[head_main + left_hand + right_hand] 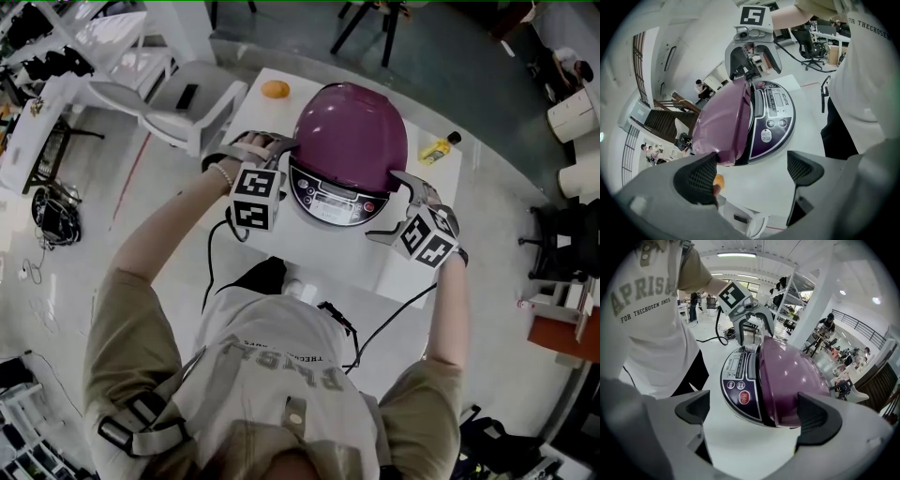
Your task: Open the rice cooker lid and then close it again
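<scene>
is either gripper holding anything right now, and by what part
Nothing is held. The left gripper and right gripper both have their jaws apart, one on each side of the rice cooker.

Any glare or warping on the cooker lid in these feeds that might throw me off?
Head view: lid is sharp, with only a soft sheen. Left gripper view: strong fisheye bend and dark corners, but the control panel is legible. Right gripper view: same bend, small light spots on the lid, nothing washed out.
</scene>
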### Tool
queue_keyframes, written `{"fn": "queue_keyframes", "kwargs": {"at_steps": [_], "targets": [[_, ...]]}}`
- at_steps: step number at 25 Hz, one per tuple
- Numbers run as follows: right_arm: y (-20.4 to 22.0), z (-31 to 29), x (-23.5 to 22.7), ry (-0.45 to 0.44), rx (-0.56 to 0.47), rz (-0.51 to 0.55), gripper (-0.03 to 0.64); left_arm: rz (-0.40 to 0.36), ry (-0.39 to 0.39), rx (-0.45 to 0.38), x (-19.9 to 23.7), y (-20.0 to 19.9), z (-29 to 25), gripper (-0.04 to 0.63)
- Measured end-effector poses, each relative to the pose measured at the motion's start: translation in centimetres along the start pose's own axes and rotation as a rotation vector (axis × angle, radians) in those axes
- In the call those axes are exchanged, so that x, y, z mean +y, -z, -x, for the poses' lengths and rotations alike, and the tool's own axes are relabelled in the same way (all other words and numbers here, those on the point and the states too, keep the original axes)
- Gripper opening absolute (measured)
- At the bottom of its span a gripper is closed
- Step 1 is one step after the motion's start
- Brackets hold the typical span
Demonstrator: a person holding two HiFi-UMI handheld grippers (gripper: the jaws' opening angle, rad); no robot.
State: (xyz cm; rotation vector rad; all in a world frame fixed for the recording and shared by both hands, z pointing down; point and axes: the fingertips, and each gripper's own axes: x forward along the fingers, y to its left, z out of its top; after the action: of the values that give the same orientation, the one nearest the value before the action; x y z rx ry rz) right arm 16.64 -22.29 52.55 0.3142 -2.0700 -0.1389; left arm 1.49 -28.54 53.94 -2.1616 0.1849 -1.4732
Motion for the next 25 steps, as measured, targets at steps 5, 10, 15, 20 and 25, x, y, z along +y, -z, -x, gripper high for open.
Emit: {"fn": "queue_keyframes", "kwargs": {"at_steps": [5, 10, 15, 20, 25], "targets": [[0.3, -0.5, 0.4, -0.017, 0.006, -0.009, 0.552, -0.008, 0.018, 0.008, -0.6, 0.2, -0.5, 0.482], [0.6, -0.9, 0.7, -0.029, 0.010, -0.016, 0.552, -0.018, 0.030, 0.012, -1.0, 0.4, -1.0, 0.482], [0.7, -1.2, 1.0, -0.037, 0.015, -0.018, 0.552, -0.023, 0.038, 0.013, -1.3, 0.5, -1.2, 0.482], [0.9, -1.5, 1.2, -0.047, 0.024, -0.022, 0.552, -0.037, 0.048, 0.018, -1.7, 0.8, -1.5, 0.482], [1.2, -1.7, 1.3, -0.048, 0.047, -0.008, 0.552, -0.049, 0.054, 0.019, -1.7, 0.8, -1.6, 0.482]]}}
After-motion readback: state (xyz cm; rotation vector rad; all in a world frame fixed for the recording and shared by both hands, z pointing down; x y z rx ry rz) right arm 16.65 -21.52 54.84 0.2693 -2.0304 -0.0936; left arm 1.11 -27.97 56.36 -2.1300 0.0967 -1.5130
